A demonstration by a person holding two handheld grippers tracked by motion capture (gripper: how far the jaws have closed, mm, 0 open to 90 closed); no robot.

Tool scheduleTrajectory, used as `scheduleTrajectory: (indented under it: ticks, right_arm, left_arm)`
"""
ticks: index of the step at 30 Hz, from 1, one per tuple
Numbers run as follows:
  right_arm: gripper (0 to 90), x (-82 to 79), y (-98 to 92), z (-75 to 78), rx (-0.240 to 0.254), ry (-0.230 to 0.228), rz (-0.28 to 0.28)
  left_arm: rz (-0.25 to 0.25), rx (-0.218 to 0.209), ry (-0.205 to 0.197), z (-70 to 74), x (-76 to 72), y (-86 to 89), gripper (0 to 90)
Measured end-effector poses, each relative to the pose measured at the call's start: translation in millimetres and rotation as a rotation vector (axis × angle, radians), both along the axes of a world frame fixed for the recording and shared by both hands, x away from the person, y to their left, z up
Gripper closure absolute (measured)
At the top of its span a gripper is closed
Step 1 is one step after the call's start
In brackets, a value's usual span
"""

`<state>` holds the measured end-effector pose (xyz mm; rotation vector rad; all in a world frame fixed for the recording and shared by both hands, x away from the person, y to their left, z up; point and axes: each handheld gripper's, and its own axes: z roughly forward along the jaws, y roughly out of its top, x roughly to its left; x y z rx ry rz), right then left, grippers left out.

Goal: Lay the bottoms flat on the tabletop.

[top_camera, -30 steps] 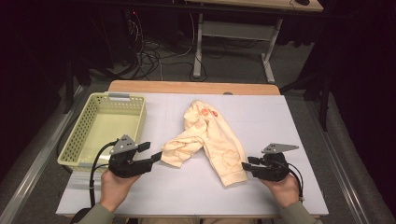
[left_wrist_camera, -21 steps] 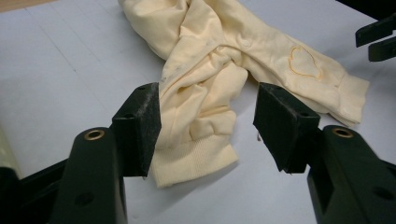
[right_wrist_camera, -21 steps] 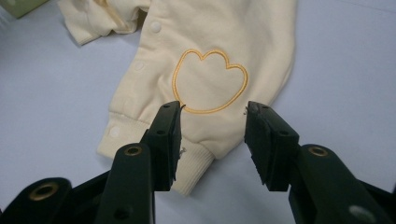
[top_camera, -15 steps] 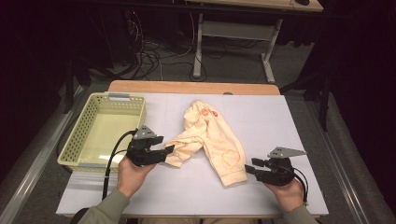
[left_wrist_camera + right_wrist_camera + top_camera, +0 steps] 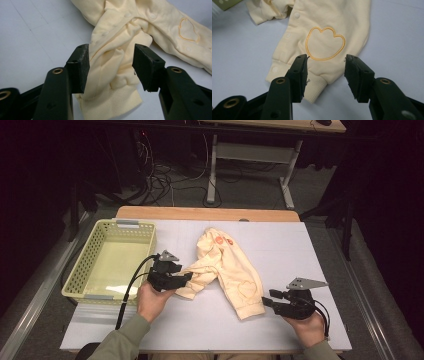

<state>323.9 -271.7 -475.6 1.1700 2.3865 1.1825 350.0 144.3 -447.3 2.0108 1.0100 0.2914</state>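
On the table (image 5: 310, 250), the garment (image 5: 227, 270) bends like a V; left gripper (image 5: 186, 277) half-closed around one cuff, closing.

A cream baby romper (image 5: 227, 270) lay crumpled on the white table. Its two legs splayed apart toward the near edge. One leg bore an orange-stitched heart outline (image 5: 325, 44), and both ended in ribbed cuffs.

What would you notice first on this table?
The pale yellow baby garment crumpled in the middle of the white table, with an orange heart outline stitched on one leg. The left gripper straddles one ribbed cuff, the right gripper hovers at the other, and a yellow basket waits at the left.
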Motion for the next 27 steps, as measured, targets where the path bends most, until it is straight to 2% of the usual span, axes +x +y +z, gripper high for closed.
scheduleTrajectory:
  ticks: [4,10,20,27]
  right_arm:
    - [52.5,-0.1,0.0,-0.3,0.0,-0.001,0.002]
    - [52.1,-0.4,0.7,0.1,-0.001,-0.004,0.004]
    - [51.3,0.2,1.4,-0.5,-0.006,0.001,0.011]
    - [51.1,0.5,2.3,-1.1,-0.01,0.005,0.015]
  left_arm:
    - [0.003,0.018,0.014,-2.3,6.9,-5.3,46.0]
    - [0.013,0.051,0.067,-10.3,20.2,-15.4,46.0]
    - [0.052,0.041,0.115,-21.2,34.7,-17.2,46.1]
    - [0.063,0.057,0.16,-26.8,41.0,-17.6,57.9]
